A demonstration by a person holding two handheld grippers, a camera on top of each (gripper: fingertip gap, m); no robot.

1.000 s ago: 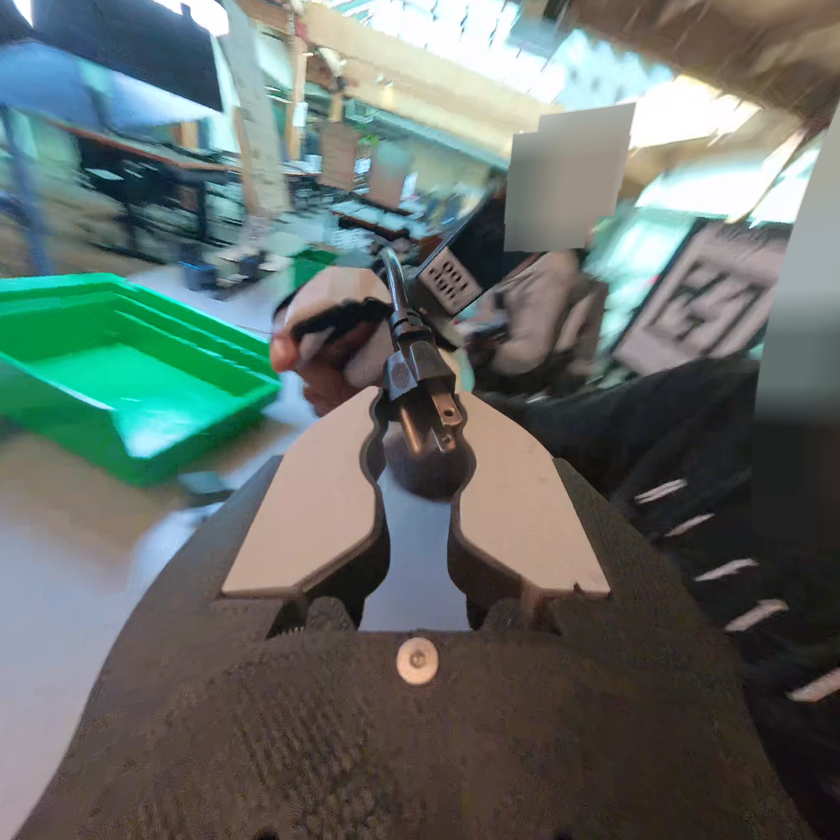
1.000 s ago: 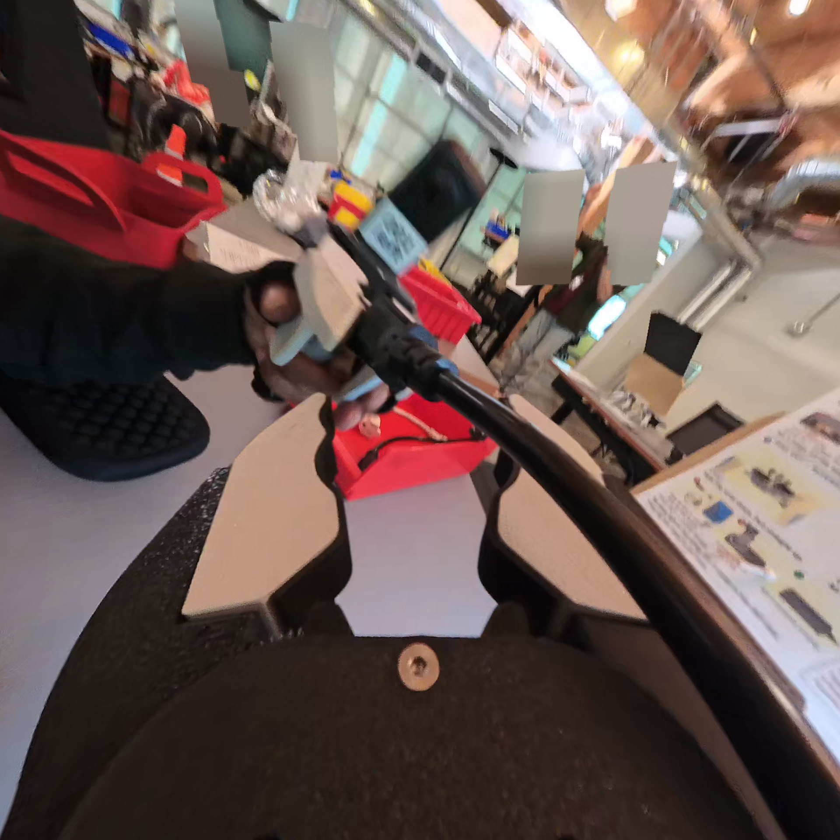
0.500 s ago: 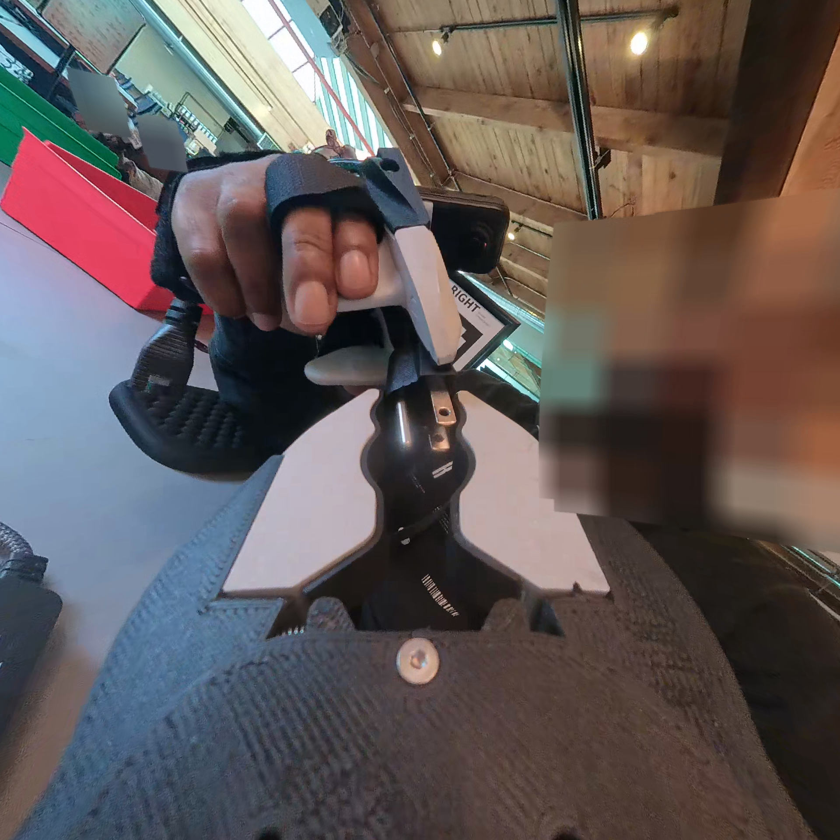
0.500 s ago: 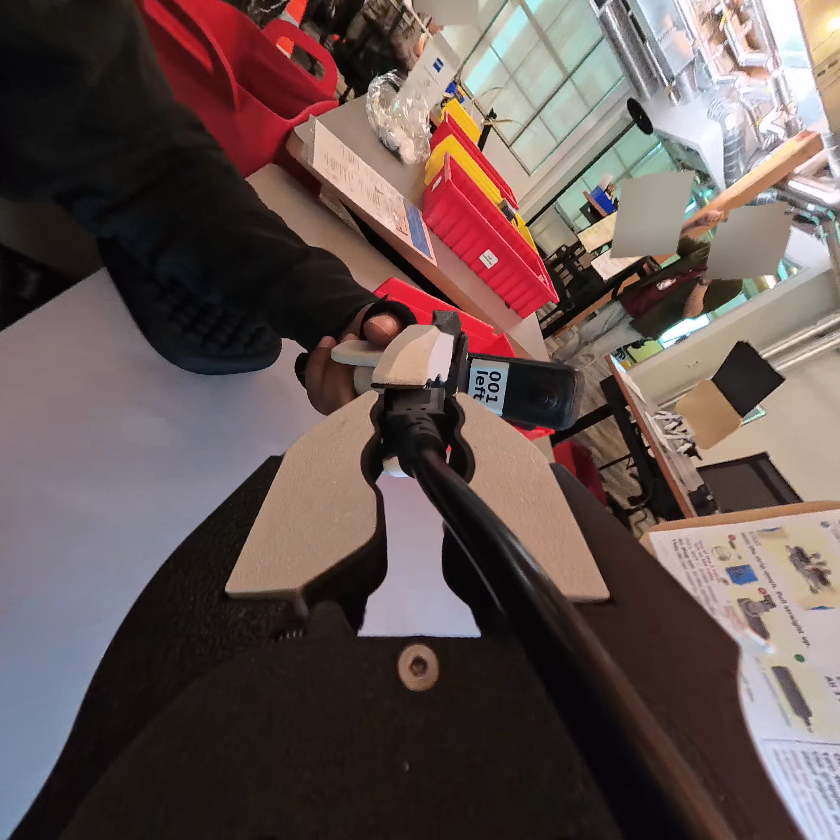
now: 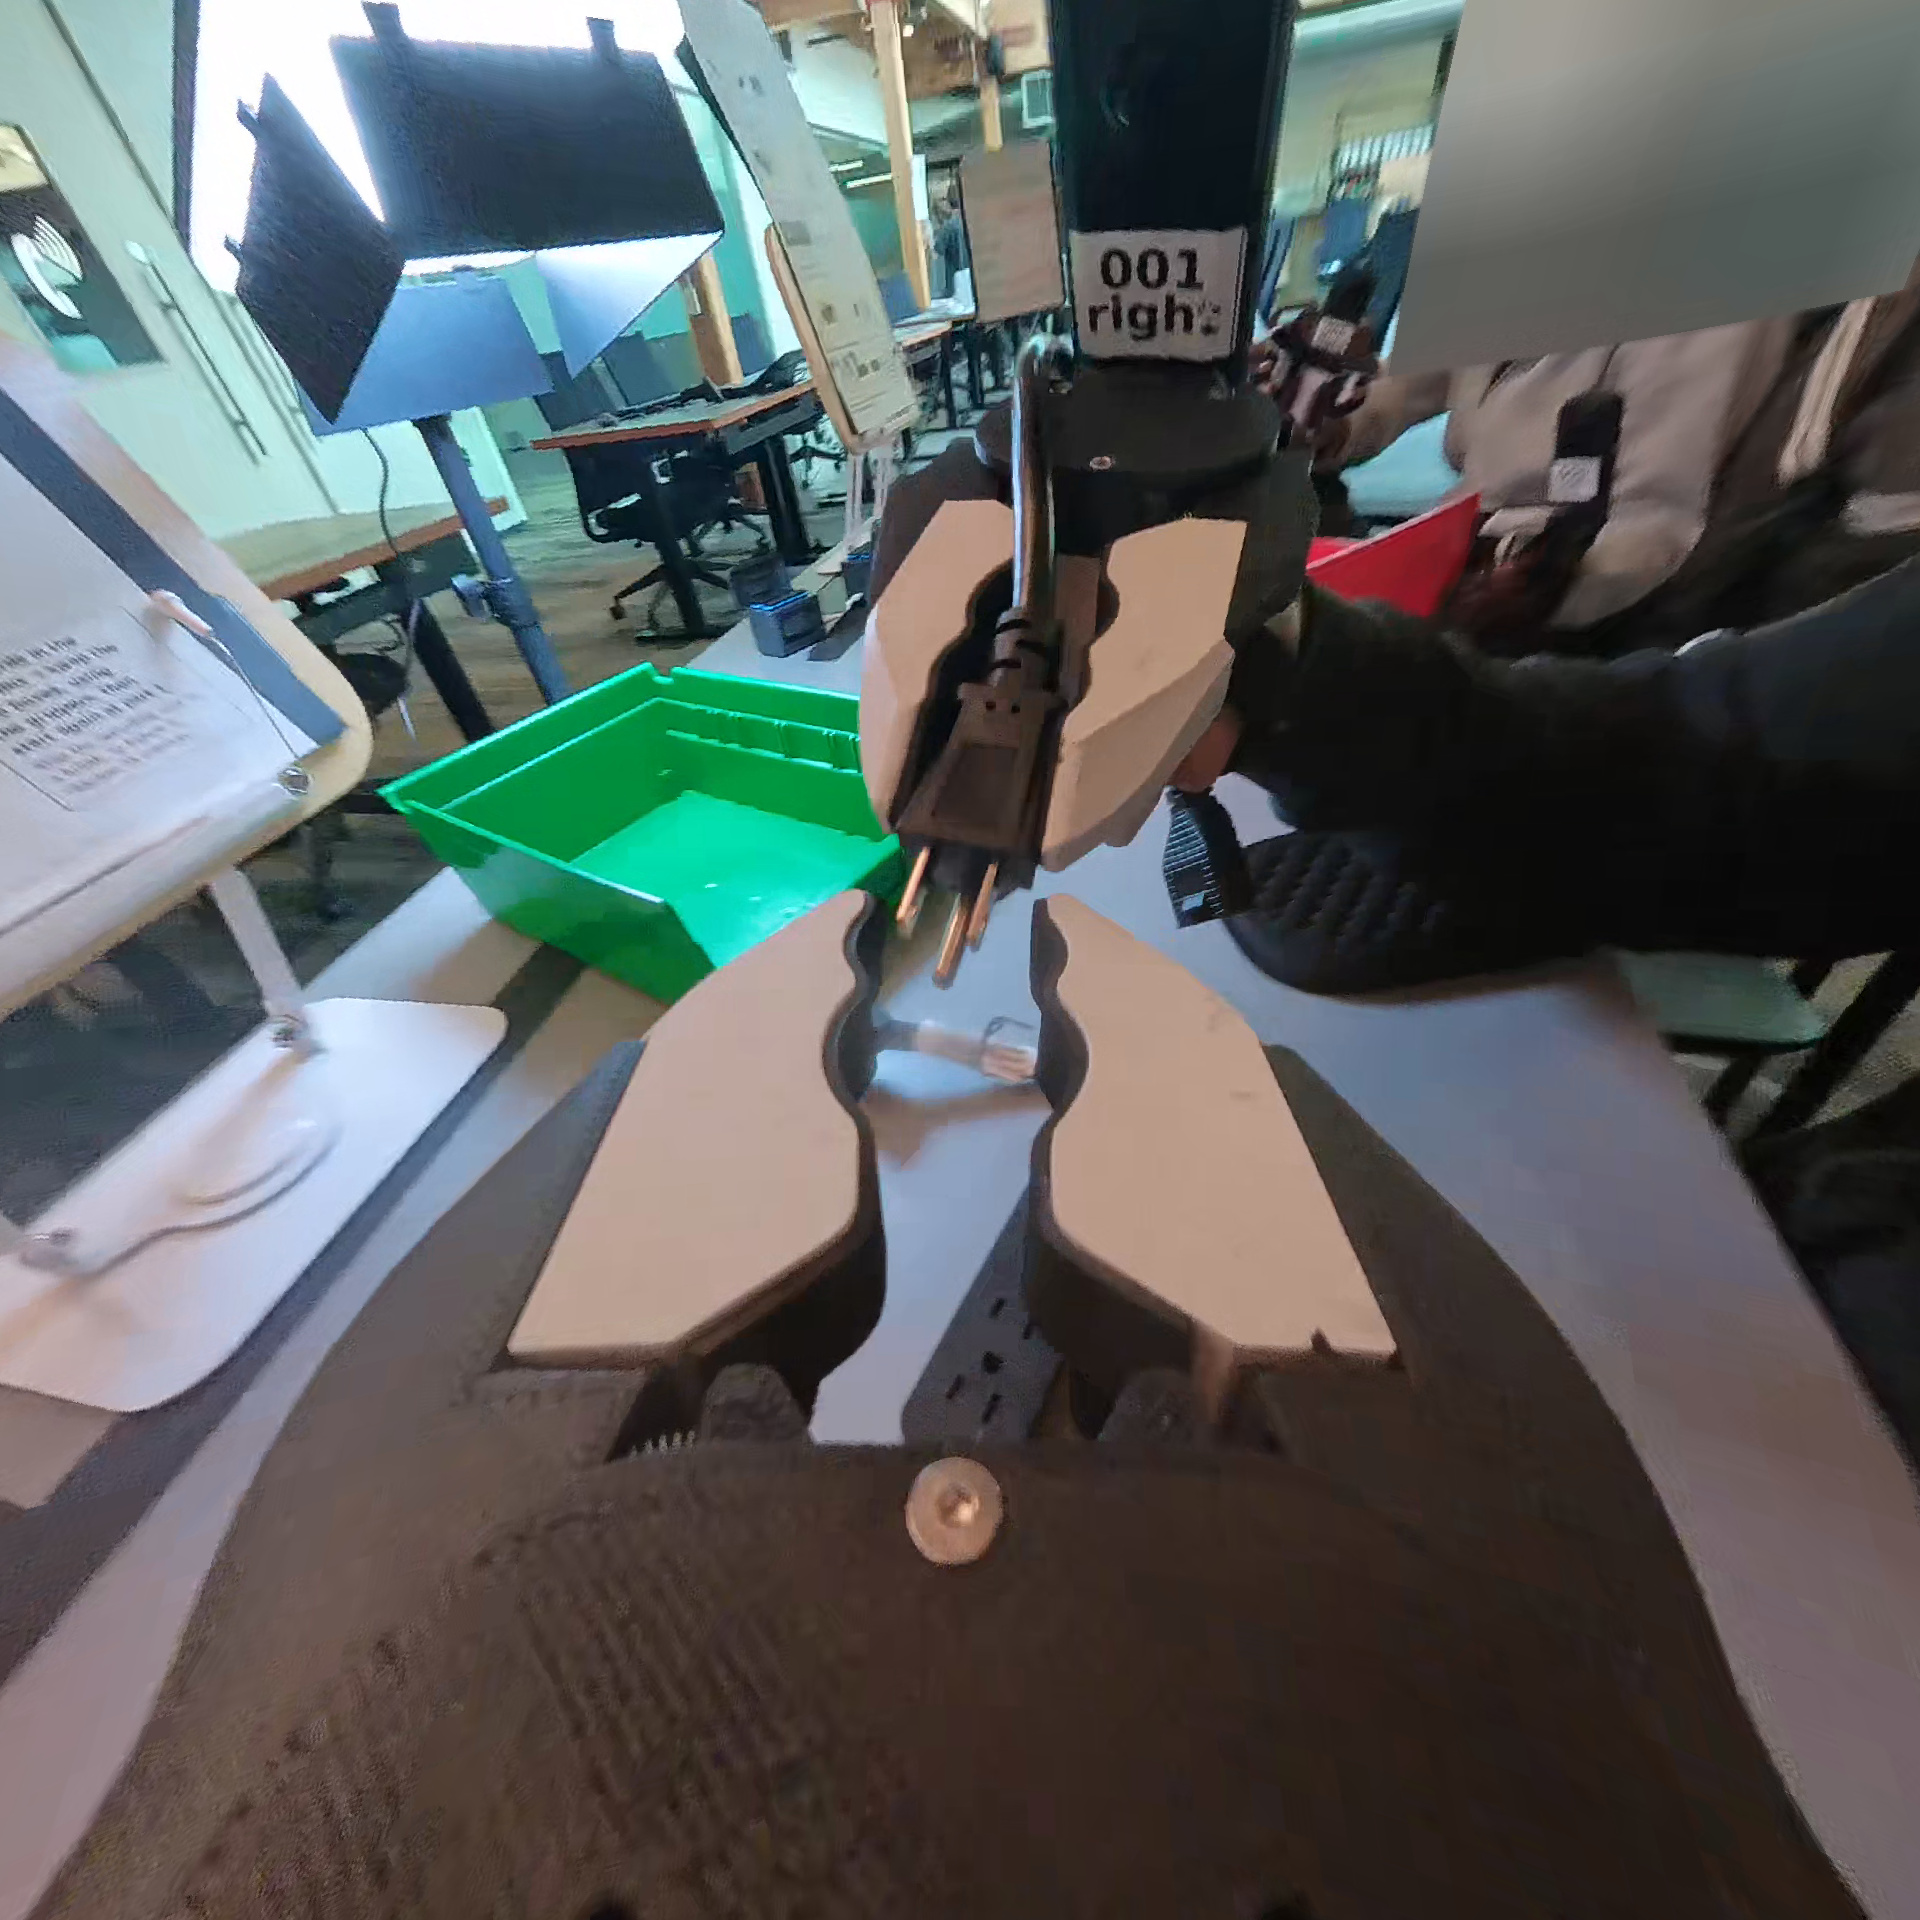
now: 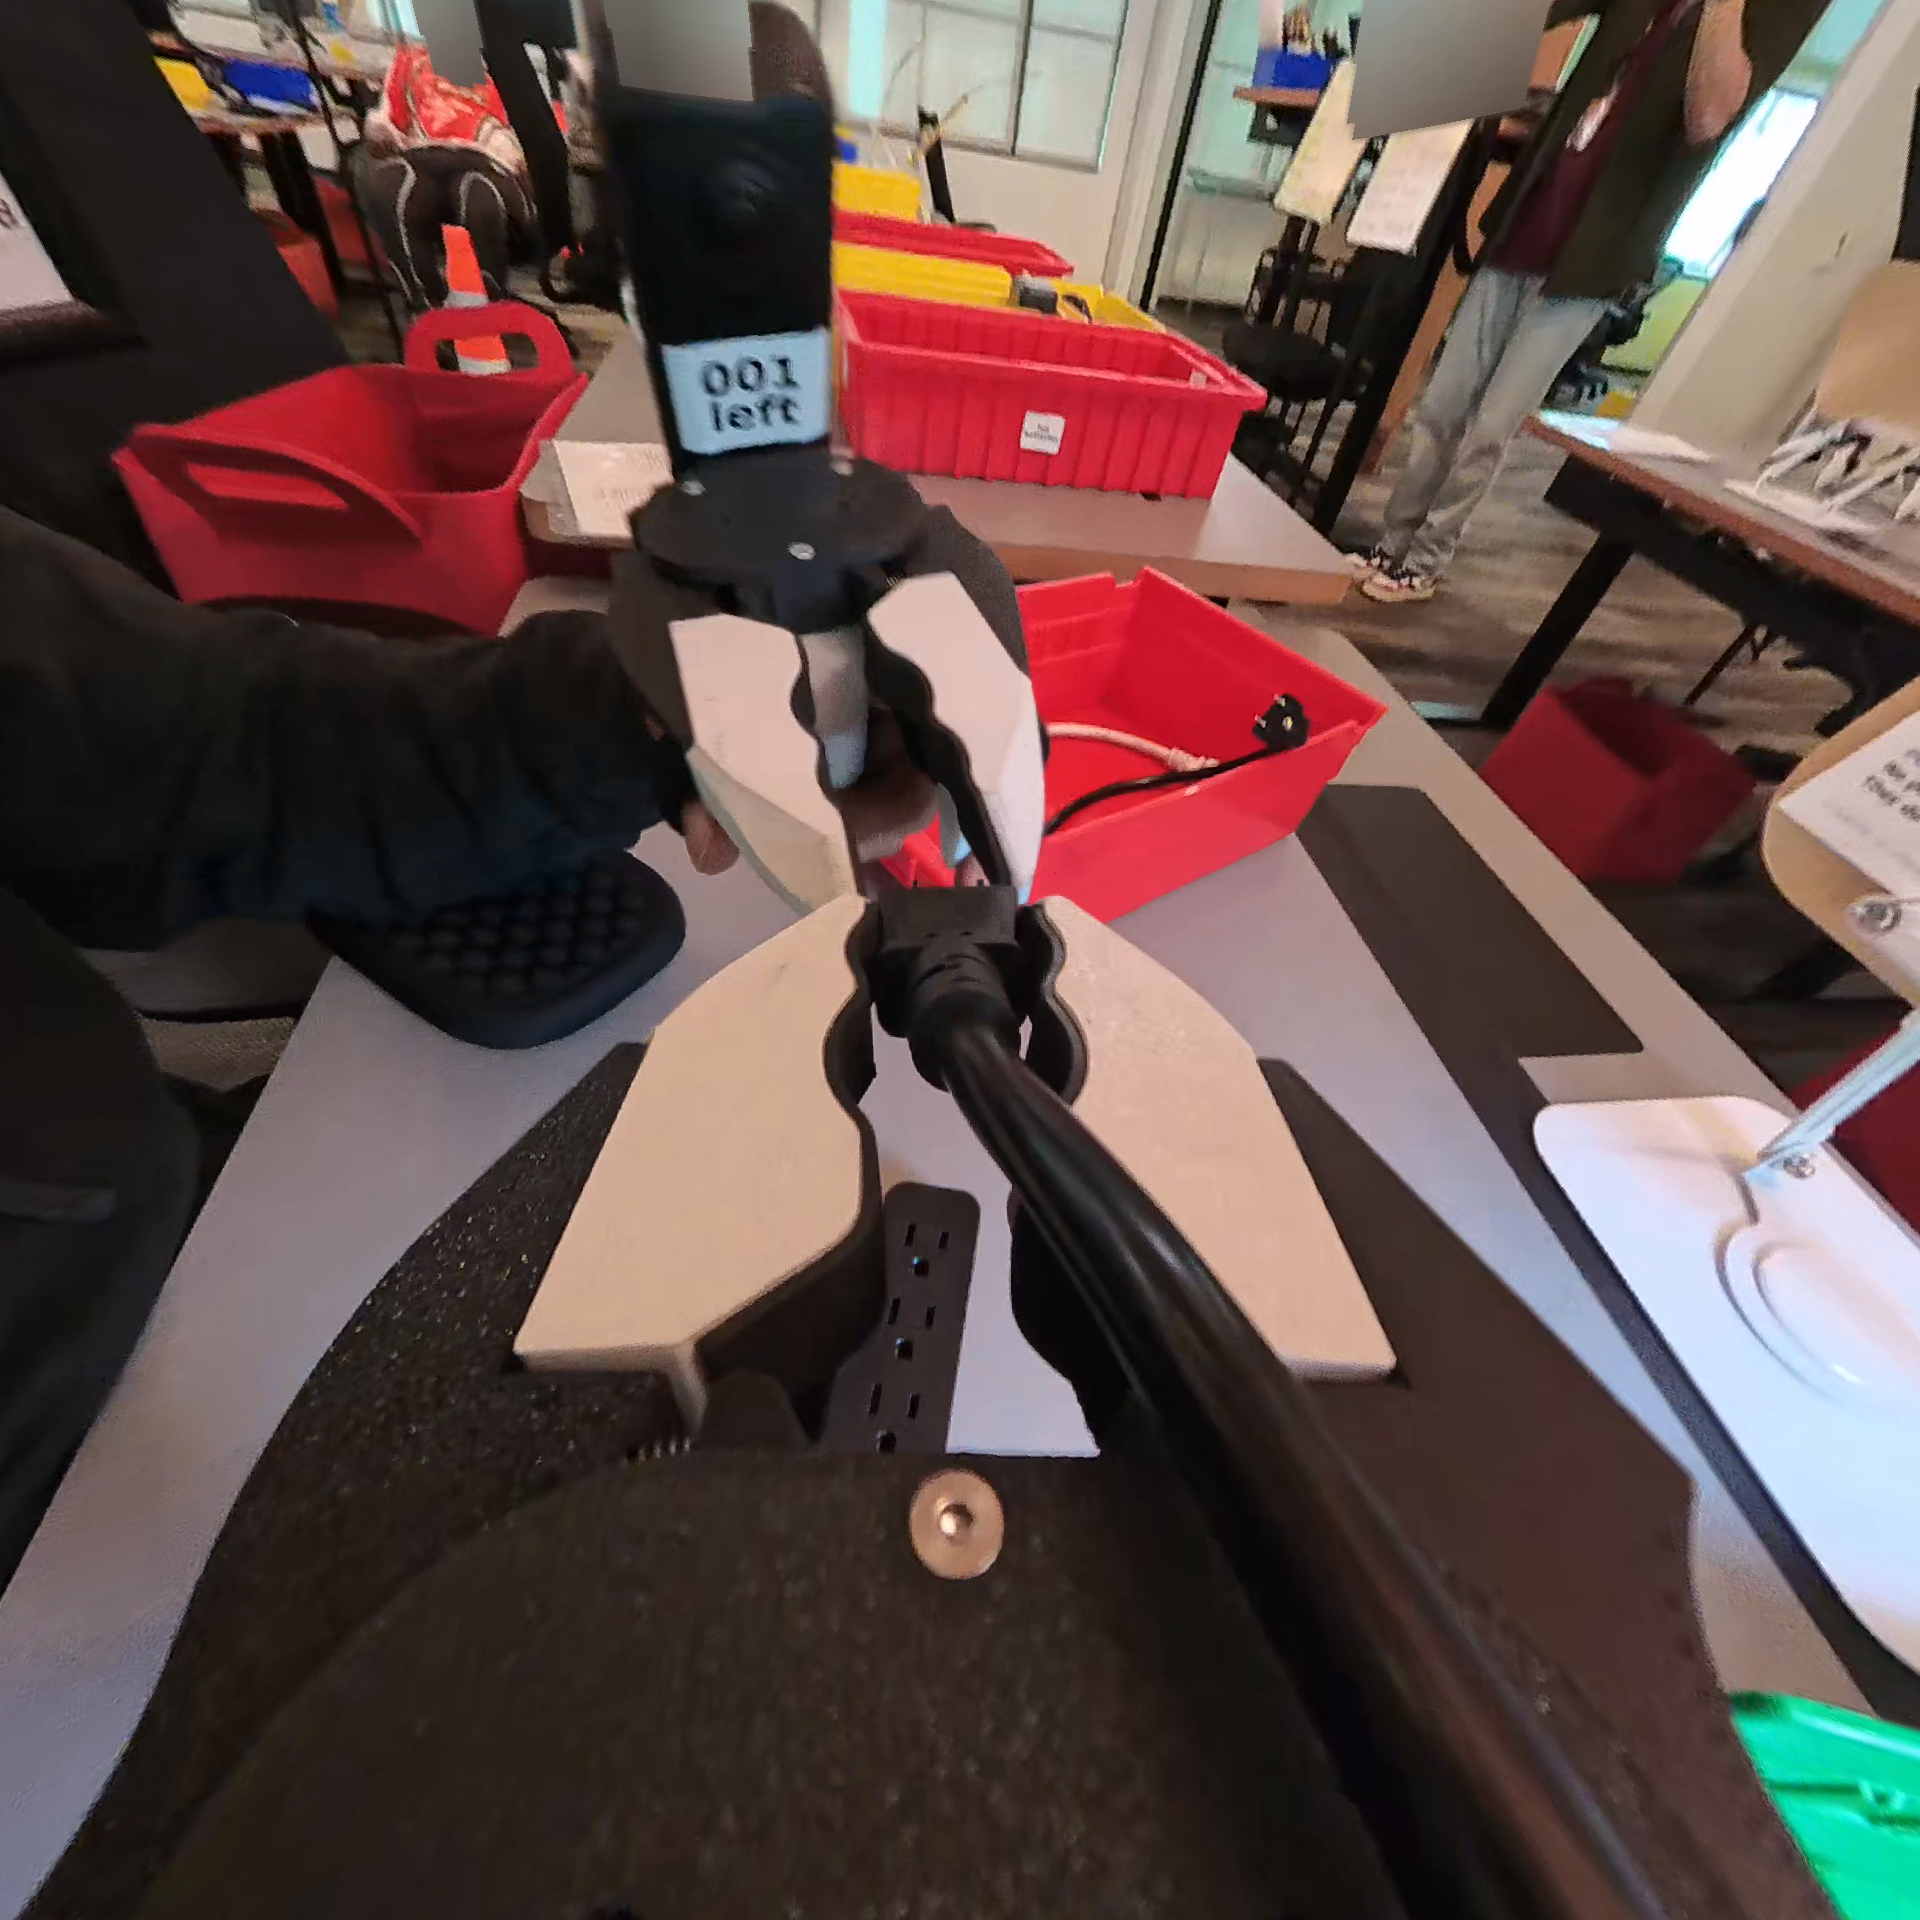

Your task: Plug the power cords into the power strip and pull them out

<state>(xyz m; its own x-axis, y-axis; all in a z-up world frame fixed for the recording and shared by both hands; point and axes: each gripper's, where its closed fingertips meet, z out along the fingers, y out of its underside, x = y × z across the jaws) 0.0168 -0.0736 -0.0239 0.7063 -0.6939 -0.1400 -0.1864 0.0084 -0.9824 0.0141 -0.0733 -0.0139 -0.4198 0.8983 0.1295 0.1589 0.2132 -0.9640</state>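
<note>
The right gripper [image 6: 951, 914] is squeezed tight on a black plug [image 6: 940, 940], and the thick black cord [image 6: 1195, 1299] runs back from it toward 5 o'clock in the right wrist view. In the left wrist view the same plug [image 5: 971, 769] sits at about 12 o'clock, held between the other gripper's pale fingers [image 5: 1138, 686], with its metal prongs [image 5: 951, 914] pointing down at the table. The left gripper [image 5: 951, 914] has its jaws apart and holds nothing; the prongs hang just by its fingertips. The black power strip [image 6: 909, 1320] lies flat on the grey table [image 6: 1247, 966], under both grippers, seen in the gap between the right gripper's fingers. In the left wrist view a piece of the strip [image 5: 982, 1361] shows low in the gap too. A green bin [image 5: 665, 821] sits at 11 o'clock in the left wrist view. A red bin [image 6: 1195, 727] sits at 1 o'clock in the right wrist view, with another black plug [image 6: 1280, 719] and a white cord [image 6: 1122, 748] inside it. A white stand base [image 5: 208, 1174] rests at 9 o'clock in the left wrist view.
</note>
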